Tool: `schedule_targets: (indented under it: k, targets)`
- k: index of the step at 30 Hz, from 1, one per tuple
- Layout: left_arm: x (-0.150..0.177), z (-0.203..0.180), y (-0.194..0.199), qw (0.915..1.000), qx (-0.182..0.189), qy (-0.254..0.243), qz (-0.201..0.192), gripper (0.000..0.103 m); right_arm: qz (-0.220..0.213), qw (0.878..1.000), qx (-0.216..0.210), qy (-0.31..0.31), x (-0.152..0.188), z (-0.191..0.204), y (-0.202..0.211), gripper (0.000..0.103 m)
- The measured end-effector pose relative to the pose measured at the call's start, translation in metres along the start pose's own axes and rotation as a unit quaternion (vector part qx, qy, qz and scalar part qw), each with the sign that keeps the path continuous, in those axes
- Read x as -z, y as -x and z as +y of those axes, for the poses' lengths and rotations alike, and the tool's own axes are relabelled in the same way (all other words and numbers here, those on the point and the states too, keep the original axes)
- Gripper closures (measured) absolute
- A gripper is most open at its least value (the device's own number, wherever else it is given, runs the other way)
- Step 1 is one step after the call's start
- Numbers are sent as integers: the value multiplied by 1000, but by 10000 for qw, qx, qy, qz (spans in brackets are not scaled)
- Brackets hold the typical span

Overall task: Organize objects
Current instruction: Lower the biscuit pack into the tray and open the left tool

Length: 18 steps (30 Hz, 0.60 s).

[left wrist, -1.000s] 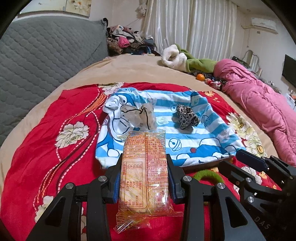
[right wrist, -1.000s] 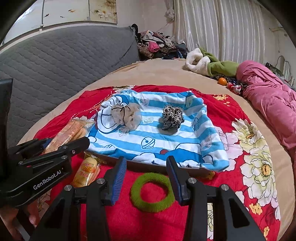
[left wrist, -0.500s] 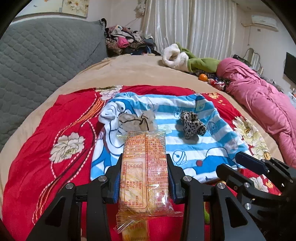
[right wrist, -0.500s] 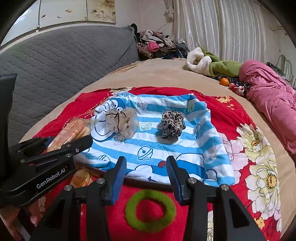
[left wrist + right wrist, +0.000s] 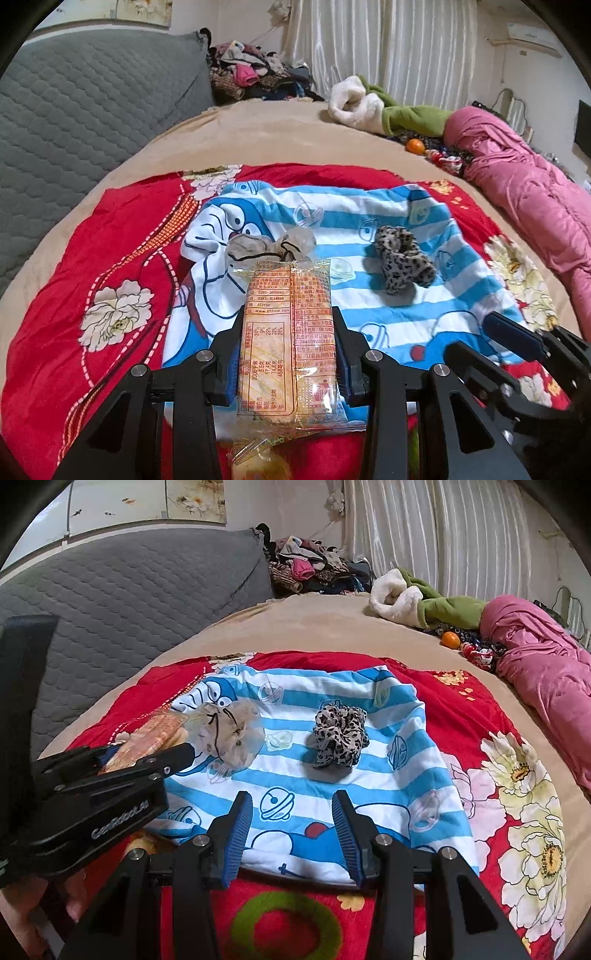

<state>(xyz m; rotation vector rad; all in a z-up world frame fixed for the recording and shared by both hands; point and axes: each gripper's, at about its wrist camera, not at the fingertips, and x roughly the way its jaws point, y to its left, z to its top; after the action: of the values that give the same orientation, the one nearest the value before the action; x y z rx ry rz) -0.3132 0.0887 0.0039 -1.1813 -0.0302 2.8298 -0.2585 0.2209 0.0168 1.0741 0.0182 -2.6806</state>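
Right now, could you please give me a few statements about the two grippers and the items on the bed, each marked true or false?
1. The left gripper grips a clear orange-printed snack packet. True.
2. The right gripper holds the green fuzzy ring. False: its jaws are open and empty, and the ring lies on the red floral blanket.
3. The leopard-print fabric scrunchie rests on the blue-and-white striped cartoon cloth. True.
4. The small orange fruit sits on the striped cloth. False: it lies far back, beside the pink quilt.
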Motion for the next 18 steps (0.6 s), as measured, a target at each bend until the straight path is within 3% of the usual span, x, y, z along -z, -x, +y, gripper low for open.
schedule_targets:
  k: [18]
  targets:
    - [3,3,-49,9993,-30,95,368,62,232,9997,74,-51,5,-12,-35,58]
